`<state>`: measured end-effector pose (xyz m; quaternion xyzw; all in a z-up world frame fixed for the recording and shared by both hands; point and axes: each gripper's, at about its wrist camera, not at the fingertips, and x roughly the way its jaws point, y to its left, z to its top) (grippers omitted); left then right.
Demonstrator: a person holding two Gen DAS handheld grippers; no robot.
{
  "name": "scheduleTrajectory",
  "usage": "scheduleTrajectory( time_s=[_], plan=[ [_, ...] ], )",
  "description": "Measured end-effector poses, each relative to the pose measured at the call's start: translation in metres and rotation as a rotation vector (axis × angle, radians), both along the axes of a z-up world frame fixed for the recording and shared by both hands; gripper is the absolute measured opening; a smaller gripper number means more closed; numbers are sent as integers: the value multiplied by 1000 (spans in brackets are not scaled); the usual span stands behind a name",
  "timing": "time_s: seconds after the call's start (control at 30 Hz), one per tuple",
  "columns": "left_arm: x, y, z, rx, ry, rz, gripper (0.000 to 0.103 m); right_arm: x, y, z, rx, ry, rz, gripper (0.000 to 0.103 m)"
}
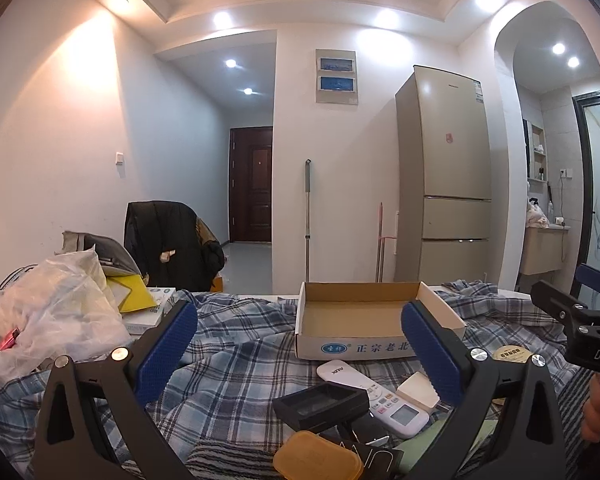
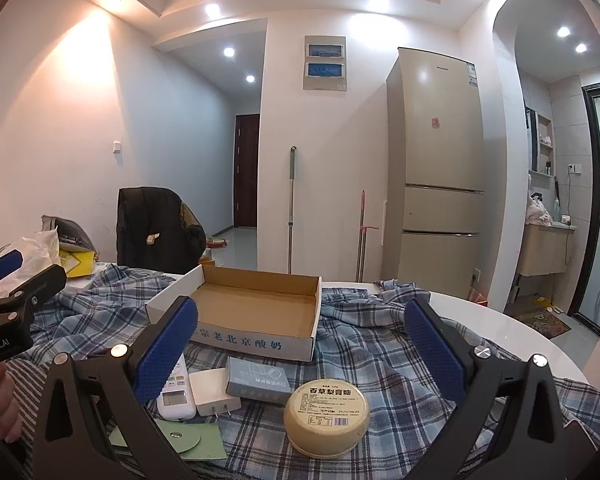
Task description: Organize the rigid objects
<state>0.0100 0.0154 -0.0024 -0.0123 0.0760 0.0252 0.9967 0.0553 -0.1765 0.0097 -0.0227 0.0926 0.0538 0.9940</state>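
An empty cardboard box (image 1: 354,314) (image 2: 256,308) sits on the plaid cloth. In front of it lie a white remote (image 1: 374,394) (image 2: 176,394), a white charger (image 1: 416,394) (image 2: 212,394), a black tray (image 1: 322,404), an orange lid (image 1: 318,460), a grey box (image 2: 258,378), a round cream tin (image 2: 326,414) and a green pouch (image 2: 184,440). My left gripper (image 1: 300,354) is open and empty above the black tray and remote. My right gripper (image 2: 300,352) is open and empty above the grey box and tin.
Plastic bags (image 1: 48,316), a yellow packet (image 1: 134,294) and a white box (image 1: 148,312) crowd the table's left. A chair with a black jacket (image 1: 168,244) stands behind. The white table edge (image 2: 500,328) curves at the right. A fridge (image 1: 444,176) stands beyond.
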Motion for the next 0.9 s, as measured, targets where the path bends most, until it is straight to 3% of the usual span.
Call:
scheduleTrajectory(
  time_s=[0.37, 0.7, 0.9],
  plan=[
    [-7, -4, 1, 8, -33, -10, 103, 1, 2, 2, -10, 7, 0, 103],
    [-1, 16, 1, -86, -4, 5, 103, 0, -1, 4, -2, 6, -5, 103],
    [-1, 13, 0, -65, -2, -7, 103, -1, -1, 4, 6, -2, -6, 103]
  ],
)
